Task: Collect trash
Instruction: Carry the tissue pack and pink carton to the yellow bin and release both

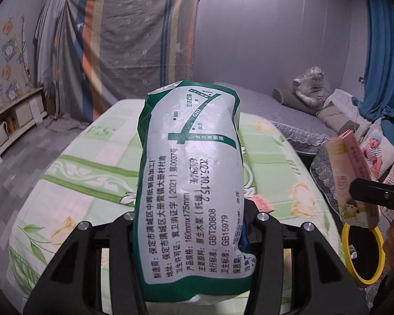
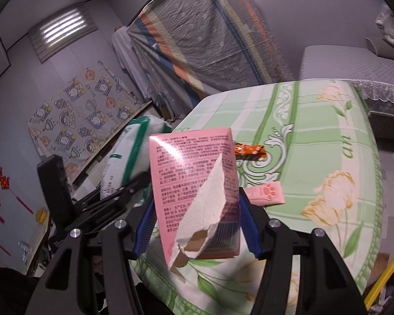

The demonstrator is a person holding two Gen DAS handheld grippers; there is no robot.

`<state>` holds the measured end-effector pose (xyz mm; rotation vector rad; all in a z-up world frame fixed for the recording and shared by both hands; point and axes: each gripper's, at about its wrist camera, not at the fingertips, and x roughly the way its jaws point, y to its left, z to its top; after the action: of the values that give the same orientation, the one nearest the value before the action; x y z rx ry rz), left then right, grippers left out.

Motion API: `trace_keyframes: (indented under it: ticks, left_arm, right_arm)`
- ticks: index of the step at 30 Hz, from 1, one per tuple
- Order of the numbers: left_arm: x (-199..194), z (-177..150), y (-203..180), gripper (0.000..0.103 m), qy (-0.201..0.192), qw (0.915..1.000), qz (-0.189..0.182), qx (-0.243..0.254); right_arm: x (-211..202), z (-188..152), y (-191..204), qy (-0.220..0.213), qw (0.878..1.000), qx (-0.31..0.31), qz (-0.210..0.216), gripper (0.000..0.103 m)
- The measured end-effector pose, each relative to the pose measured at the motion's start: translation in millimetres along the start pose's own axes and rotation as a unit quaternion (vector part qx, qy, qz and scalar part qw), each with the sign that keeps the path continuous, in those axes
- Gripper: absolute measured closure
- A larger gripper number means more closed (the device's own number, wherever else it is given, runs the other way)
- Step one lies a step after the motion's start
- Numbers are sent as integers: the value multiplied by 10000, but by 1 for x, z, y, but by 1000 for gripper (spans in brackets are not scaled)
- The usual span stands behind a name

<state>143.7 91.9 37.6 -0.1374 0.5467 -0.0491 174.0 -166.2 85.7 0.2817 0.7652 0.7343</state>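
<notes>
Bed with green floral sheet (image 1: 73, 178) fills both views. Left gripper (image 1: 194, 225) clamps the white-green tissue pack (image 1: 189, 178), which blocks most of the left view. Right gripper (image 2: 197, 225) pinches the torn pink box (image 2: 194, 183). Only right view shows orange wrapper (image 2: 249, 151) and pink paw packet (image 2: 265, 195) on sheet; only left shows yellow-rimmed bin (image 1: 365, 279).

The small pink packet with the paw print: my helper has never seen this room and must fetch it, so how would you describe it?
Look at the table under the green-and-white flowered cloth. The small pink packet lies flat on it, beside the big pink box held in the right gripper. Unlike the orange wrapper farther back, it is pale pink and bears a paw print.
</notes>
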Motion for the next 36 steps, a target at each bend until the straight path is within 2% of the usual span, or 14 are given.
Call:
trace_keyframes:
  ticks: [9,18,26,30,33,36]
  left_arm:
    - [-8,7,-67,58,-177,9965,-625,534]
    - [0,4,-144,58,-210,9844,-1340,1117]
    - [11,-8,-218,58,-100,9639,-2115,1613]
    - [16,-21,-255,57,-48,9482,-2545,1902]
    - [22,-36,-284,57,63,9332,-2902,2120]
    - [34,-53,-311,57,227,9239,-3052,2298]
  right_arm:
    - [-64,-23,-45,-526,9959,522,-509,48]
    - [-141,-55,-101,-1206,9792,1146,-1162,48]
    - [-189,-92,-141,-1608,9541,1639,-1923,48]
    - [-206,-111,-158,-1738,9400,1895,-2244,48]
    - [-220,-130,-174,-1805,9279,2095,-2501,48]
    - [-228,-148,-191,-1805,9165,2320,-2712,48]
